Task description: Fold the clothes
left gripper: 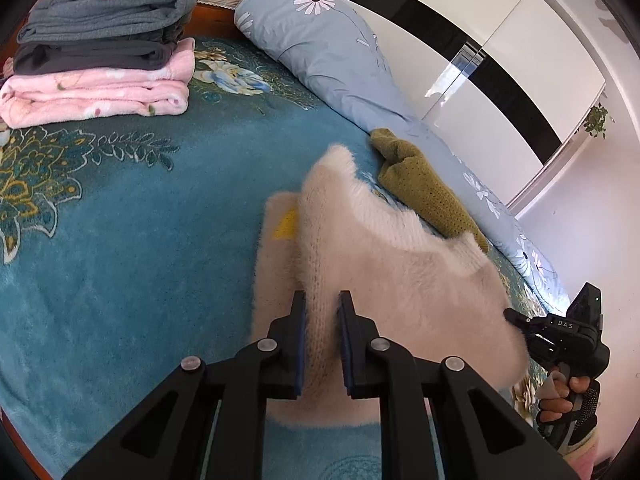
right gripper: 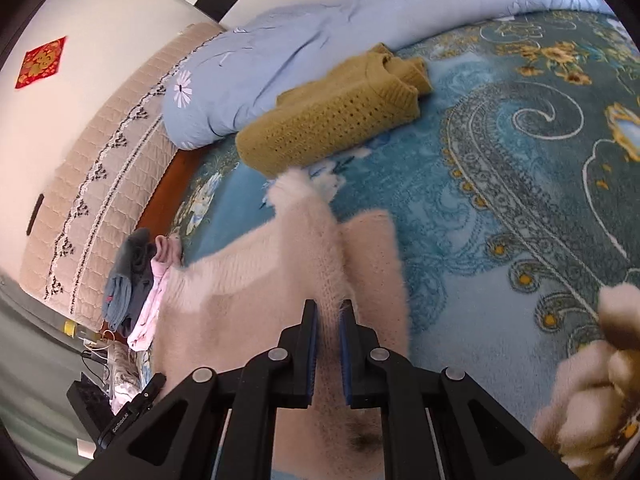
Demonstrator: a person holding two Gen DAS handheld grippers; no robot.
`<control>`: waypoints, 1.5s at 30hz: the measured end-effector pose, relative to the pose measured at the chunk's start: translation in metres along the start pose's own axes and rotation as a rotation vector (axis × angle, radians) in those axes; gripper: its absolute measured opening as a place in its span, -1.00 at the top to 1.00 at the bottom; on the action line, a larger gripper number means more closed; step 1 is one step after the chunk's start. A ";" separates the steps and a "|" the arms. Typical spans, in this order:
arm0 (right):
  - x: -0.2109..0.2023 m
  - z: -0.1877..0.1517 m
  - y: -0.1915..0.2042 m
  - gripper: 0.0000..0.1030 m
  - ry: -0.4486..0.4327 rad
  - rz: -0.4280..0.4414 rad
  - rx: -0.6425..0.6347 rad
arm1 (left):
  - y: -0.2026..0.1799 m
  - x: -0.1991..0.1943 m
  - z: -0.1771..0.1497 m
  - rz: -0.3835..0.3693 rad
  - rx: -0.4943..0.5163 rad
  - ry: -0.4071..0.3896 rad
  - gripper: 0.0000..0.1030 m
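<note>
Both claws are clamped on the same fluffy cream sweater (left gripper: 384, 264), lifted partly off a bed. In the left wrist view, the left gripper (left gripper: 322, 312) pinches a raised ridge of the knit between its blue-padded fingers (left gripper: 301, 320); the fabric fills the gap and hides how much cloth lies inside the bite. The right wrist view shows the right gripper (right gripper: 330, 320) closed the same way on another fold of the sweater (right gripper: 288, 280), the pile brushing over its pads.

Only the left camera catches the right gripper (left gripper: 516, 318) from outside, its tip buried in the sweater's far edge, with the person's right hand (left gripper: 564, 396) wrapped around the handle at the frame's lower right. A yellow patch (left gripper: 285, 224) on the sweater's underlayer shows in that view alone; what it is cannot be made out. The right camera has a pale, blurred shape (right gripper: 592, 380) at its lower right edge, too soft and cut off to identify.

The sweater's lower hem is hidden behind both grippers' black frames. It hangs over the teal floral blanket (left gripper: 140, 220) that covers the bed. Just beyond it lies an olive knit sweater (right gripper: 332, 120), against a long light-blue flowered pillow (left gripper: 320, 40). Well apart, near the headboard, a folded stack (left gripper: 100, 52) holds grey garments atop a pink one; the right camera shows that stack (right gripper: 136, 284) only edge-on and small.
</note>
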State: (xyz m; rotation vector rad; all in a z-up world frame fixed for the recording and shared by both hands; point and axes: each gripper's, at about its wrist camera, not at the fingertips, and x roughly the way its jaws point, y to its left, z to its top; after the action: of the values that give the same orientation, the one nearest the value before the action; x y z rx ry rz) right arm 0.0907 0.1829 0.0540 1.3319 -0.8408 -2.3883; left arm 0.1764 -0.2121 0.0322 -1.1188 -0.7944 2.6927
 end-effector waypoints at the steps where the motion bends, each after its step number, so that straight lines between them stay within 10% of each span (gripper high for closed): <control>1: -0.001 0.000 0.001 0.79 0.000 -0.003 -0.002 | -0.001 0.000 0.000 0.000 0.005 -0.004 0.72; 18: -0.006 -0.013 -0.003 0.79 0.018 -0.047 -0.016 | 0.005 0.001 -0.007 -0.021 0.008 0.017 0.72; 31: -0.052 -0.004 0.022 0.72 -0.200 -0.038 -0.111 | -0.024 -0.022 0.011 -0.046 0.055 -0.044 0.69; 45: -0.001 -0.018 0.010 0.77 -0.012 -0.045 -0.137 | -0.040 0.029 -0.005 0.068 0.108 0.078 0.65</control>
State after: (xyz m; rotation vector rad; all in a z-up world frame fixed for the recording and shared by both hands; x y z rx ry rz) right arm 0.1058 0.1690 0.0539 1.2982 -0.6431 -2.4417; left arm 0.1556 -0.1667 0.0319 -1.2387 -0.6021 2.6907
